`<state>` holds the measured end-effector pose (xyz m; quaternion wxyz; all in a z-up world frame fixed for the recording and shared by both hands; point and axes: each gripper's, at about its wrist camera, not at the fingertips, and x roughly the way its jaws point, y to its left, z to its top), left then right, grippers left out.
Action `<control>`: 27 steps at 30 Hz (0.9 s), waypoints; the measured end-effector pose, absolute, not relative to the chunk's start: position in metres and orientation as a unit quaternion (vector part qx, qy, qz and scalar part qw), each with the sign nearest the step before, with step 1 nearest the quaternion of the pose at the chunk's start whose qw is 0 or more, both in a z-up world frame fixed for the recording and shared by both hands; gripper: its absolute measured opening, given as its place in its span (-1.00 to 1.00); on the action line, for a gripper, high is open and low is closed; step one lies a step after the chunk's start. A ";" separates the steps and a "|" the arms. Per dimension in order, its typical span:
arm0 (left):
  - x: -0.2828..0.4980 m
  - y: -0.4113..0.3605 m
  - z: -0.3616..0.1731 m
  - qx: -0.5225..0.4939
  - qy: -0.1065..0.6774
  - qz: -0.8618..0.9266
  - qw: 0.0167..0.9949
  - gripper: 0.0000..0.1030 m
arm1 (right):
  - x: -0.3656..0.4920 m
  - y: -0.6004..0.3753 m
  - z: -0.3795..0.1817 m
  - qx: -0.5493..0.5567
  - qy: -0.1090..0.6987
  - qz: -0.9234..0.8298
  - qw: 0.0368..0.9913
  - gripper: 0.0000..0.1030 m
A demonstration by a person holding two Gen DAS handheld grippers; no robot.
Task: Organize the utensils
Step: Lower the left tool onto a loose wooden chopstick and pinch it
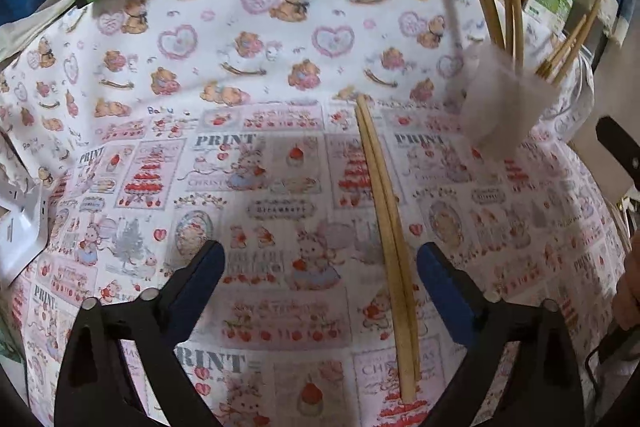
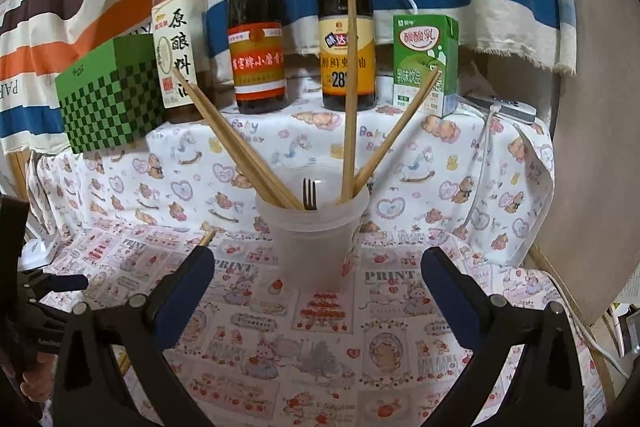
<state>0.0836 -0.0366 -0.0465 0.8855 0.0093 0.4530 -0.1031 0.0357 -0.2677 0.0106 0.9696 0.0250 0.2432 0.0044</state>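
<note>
I'm seeing a smooth wooden chopstick pair (image 1: pixel 390 247) lying flat on the printed cloth (image 1: pixel 240 75), near end cut off by the left gripper (image 1: pixel 320 267). It's angling down, jaws wide, nothing gripped. Right gripper (image 2: pixel 318 273) is also gaping, facing the frosted plastic cup (image 2: pixel 312 227); fork (image 2: pixel 309 194) half hidden inside.

Two wooden chopsticks (image 1: pixel 390 239) lie side by side on the tabletop. A clear plastic cup (image 2: pixel 316 227) stands upright, holding more chopsticks (image 2: pixel 240 143) and a dark fork (image 2: pixel 309 194).
</note>
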 end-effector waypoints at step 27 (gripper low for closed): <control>0.079 -0.056 -0.054 0.025 0.489 -0.150 0.859 -0.12 | 0.043 -0.272 0.003 0.035 0.273 -0.006 0.961 1.00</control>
